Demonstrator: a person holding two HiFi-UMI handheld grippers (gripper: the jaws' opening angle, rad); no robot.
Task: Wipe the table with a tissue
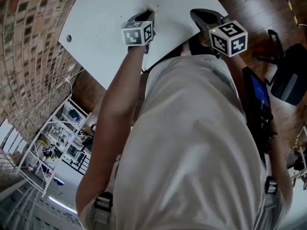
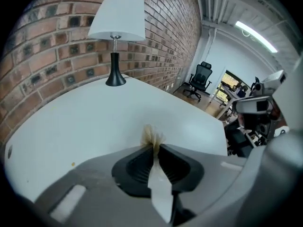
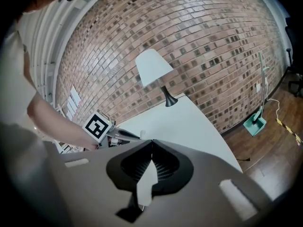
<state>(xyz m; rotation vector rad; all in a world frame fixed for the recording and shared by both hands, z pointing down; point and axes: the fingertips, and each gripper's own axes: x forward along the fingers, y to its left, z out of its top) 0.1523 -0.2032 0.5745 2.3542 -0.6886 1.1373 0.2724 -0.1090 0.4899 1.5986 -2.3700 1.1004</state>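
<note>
1. The left tool (image 2: 155,144) is clamped on a crumpled tissue (image 2: 152,136). Its jaws pinch the tissue near their tips, and a tuft, yellowish-brown at its end, sticks out in front at the centre of the left gripper view.
2. In the head view that tuft sits at top centre, over the white surface (image 1: 100,18). I cannot tell whether it presses on the surface.
3. The right tool (image 3: 151,142) has its jaws together with nothing between them. In the head view it is at the upper right, near the surface's edge.
4. Progress, as I judge it: the tissue is in hand and its discoloured tip suggests some wiping is done. The stretch towards the lamp (image 2: 116,32) looks clean. A small speck (image 2: 72,163) at the lower left of the left gripper view is yet to be wiped.
</note>
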